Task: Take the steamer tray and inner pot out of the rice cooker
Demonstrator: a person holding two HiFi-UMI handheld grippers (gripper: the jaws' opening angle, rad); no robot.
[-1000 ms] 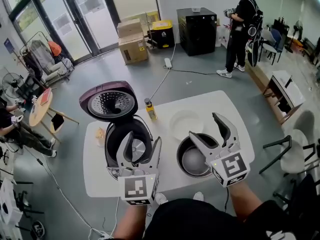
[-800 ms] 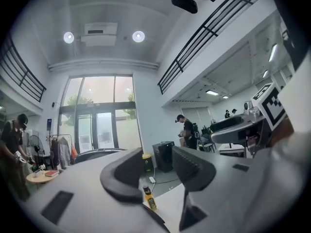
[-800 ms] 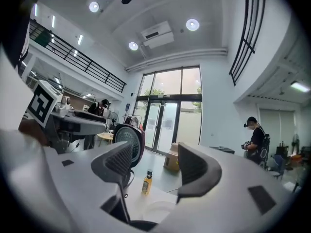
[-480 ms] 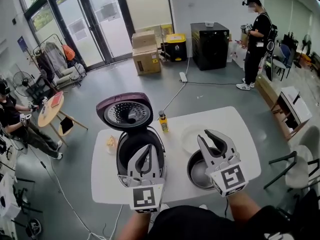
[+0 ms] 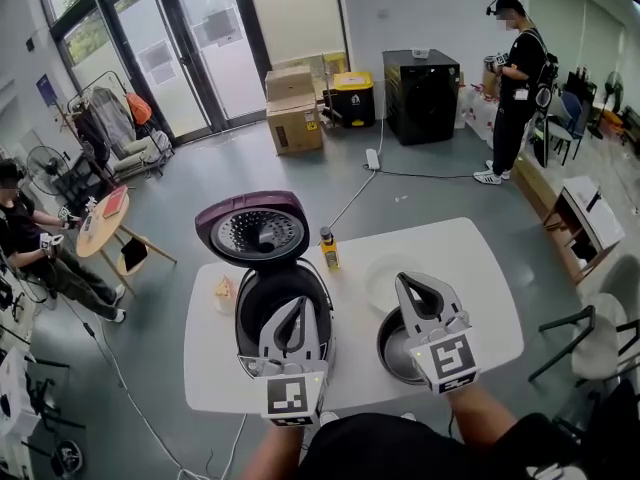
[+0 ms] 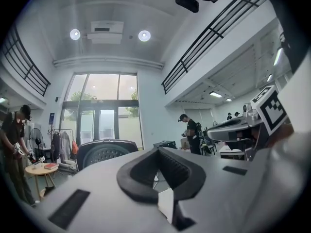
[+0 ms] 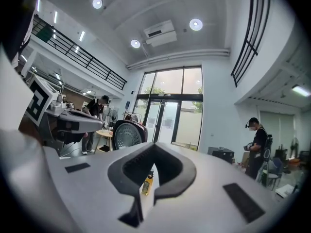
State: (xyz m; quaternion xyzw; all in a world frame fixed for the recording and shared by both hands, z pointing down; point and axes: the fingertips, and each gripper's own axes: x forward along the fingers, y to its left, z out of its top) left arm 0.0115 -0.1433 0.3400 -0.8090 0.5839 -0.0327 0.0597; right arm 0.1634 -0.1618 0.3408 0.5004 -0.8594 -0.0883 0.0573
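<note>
The left gripper and the right gripper are both closed on nothing; their jaws have just been closing. The grey metal inner pot stands on the white table, directly below the right gripper and to the right of the open rice cooker. The round white steamer tray lies just behind the pot. Both seem already taken out.

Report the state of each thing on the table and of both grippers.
rice cooker, lid open
inner pot, out, upright on the table
steamer tray, out, lying on the table
bottle, upright
left gripper, just closed, shut, empty
right gripper, just closed, shut, empty
</note>
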